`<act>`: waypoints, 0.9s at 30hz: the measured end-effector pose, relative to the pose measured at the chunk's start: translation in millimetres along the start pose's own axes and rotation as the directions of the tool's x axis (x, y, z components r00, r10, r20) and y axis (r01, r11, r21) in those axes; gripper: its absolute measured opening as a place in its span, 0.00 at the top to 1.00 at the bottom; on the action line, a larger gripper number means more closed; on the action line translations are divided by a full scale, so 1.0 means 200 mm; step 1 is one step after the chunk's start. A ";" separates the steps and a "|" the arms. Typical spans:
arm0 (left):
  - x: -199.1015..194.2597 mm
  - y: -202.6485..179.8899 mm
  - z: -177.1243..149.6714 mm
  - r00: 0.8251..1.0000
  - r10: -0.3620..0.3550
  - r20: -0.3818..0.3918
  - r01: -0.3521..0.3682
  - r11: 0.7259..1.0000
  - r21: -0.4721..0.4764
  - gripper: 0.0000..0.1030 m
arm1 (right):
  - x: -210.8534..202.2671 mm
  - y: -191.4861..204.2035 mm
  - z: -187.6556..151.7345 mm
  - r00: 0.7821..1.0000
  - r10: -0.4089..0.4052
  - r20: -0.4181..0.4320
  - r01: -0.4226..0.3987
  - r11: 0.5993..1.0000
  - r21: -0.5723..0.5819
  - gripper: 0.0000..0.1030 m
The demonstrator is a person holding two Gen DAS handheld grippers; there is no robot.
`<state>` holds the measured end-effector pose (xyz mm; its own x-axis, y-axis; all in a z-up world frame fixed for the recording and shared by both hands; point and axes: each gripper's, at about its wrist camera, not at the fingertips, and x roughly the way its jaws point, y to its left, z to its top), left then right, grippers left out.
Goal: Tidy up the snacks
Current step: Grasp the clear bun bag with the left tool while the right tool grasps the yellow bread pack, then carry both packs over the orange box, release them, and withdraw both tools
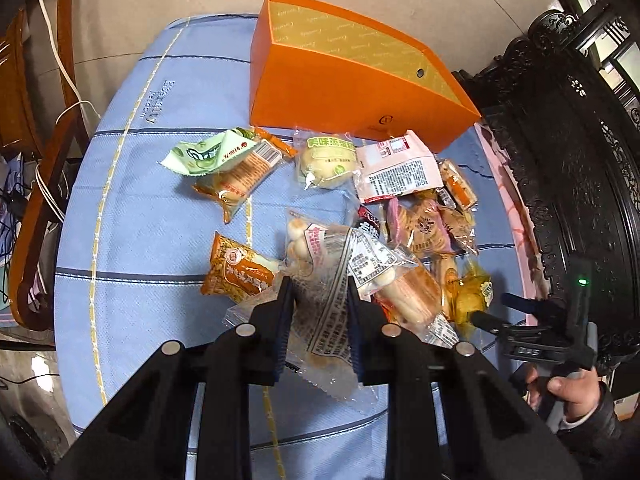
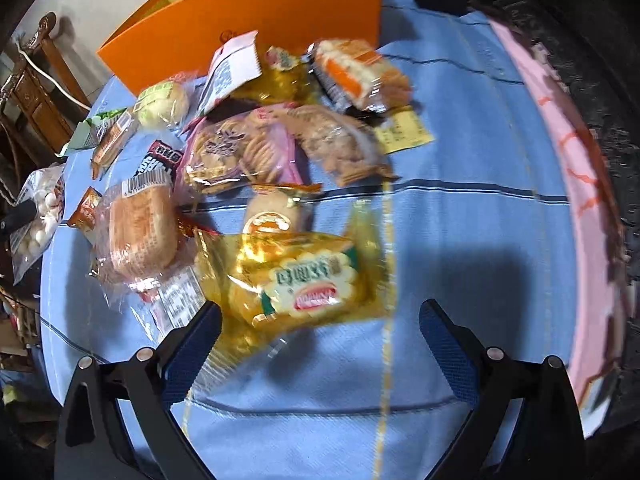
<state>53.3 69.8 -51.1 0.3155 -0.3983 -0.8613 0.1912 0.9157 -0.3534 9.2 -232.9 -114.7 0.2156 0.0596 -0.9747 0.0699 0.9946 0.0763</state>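
Box (image 1: 320, 88): orange walls, gold patterned lining. Cloth (image 1: 152, 200): light blue, dark blue stripes across, yellow dashed lines crossing them. Gold packet (image 2: 304, 280): gold foil, green-and-white label, red logo. Bun packet (image 1: 326, 160): clear film, green lettering, pale yellow bun. Held packet (image 1: 320, 296): clear film, black print, white round pieces. Gripper pads (image 2: 448, 340): blue; frames black.

snack packets (image 1: 248, 168): about 12 | orange box (image 1: 344, 92): 1 | claws (image 1: 320, 292): 2
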 end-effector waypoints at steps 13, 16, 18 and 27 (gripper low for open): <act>0.02 -0.02 -0.03 1.000 -0.005 -0.020 0.005 1.000 -0.009 0.77 | 0.05 -0.01 0.04 0.992 0.123 0.026 -0.123 0.992 0.023 0.44; 0.02 -0.04 -0.02 1.000 -0.008 -0.019 0.008 1.000 -0.002 0.76 | -0.10 -0.02 0.06 0.984 0.149 0.101 -0.150 0.989 0.012 0.45; 0.02 -0.05 -0.02 1.000 -0.012 -0.017 0.012 1.000 0.001 0.76 | -0.17 -0.04 0.08 0.979 0.152 0.134 -0.155 0.988 0.013 0.45; -0.03 -0.10 0.05 0.999 -0.045 0.017 0.045 0.999 0.019 0.76 | -0.26 -0.08 0.14 0.968 0.169 0.185 -0.176 0.984 0.024 0.45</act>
<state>57.4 52.5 -35.7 0.3226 -0.4403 -0.8379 0.2228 0.8957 -0.3849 24.3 -255.1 -58.4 0.4007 0.2101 -0.8918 0.0539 0.9663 0.2519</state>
